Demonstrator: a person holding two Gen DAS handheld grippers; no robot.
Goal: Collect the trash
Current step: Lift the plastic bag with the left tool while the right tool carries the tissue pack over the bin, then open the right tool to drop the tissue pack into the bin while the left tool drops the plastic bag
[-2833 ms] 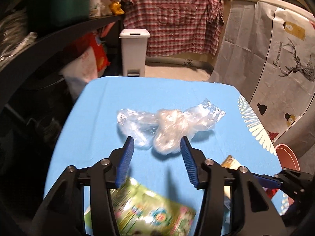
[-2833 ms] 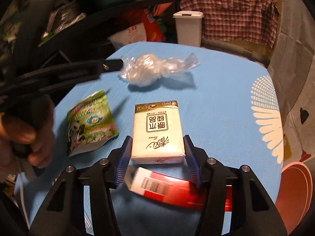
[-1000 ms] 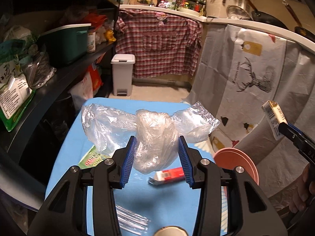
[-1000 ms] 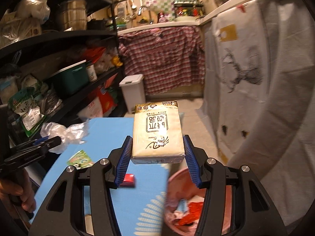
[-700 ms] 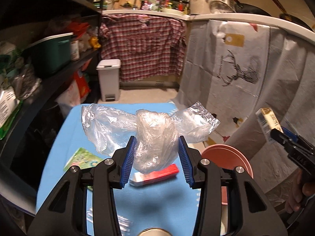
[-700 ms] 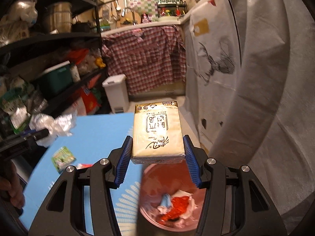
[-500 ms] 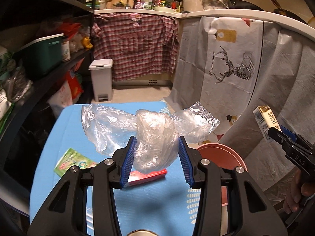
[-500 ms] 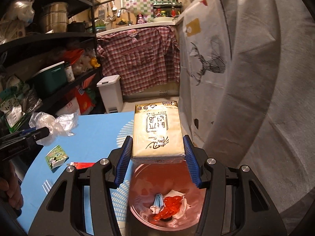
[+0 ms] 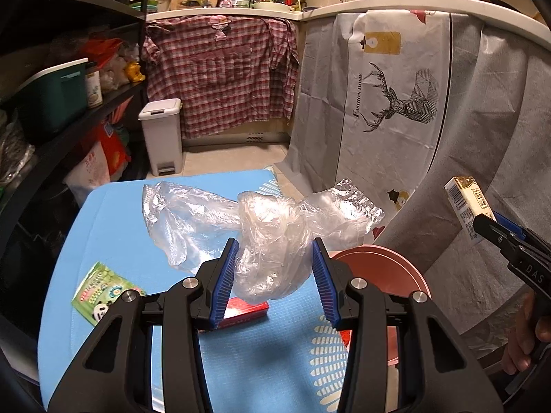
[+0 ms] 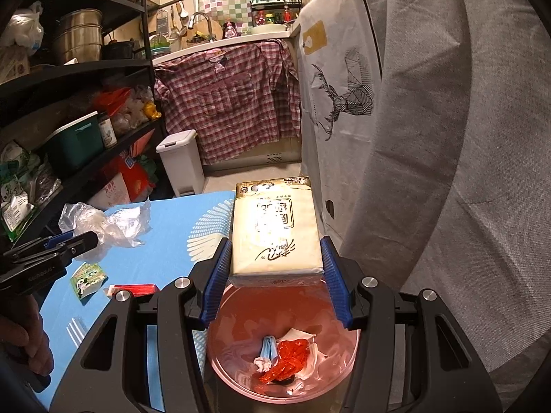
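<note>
My left gripper (image 9: 274,275) is shut on a crumpled clear plastic bag (image 9: 268,241) and holds it in the air above the blue table (image 9: 113,227). My right gripper (image 10: 275,275) is shut on a cream tissue pack (image 10: 275,230) and holds it directly over the pink trash bin (image 10: 286,354), which has red and white scraps inside. The bin's rim (image 9: 389,268) shows to the right of the table in the left wrist view. A green snack wrapper (image 9: 100,292) and a red box (image 9: 244,313) lie on the table.
A white pedal bin (image 9: 162,134) stands on the floor beyond the table. Dark shelves with a green container (image 9: 51,99) line the left. A deer-print cloth (image 9: 396,103) hangs on the right. A clear plastic strip (image 10: 74,330) lies near the table's front.
Both grippers lifted their items off the table. The right one swung right until the tissue pack hangs over the pink bin. The left one drifted right with the bag.
</note>
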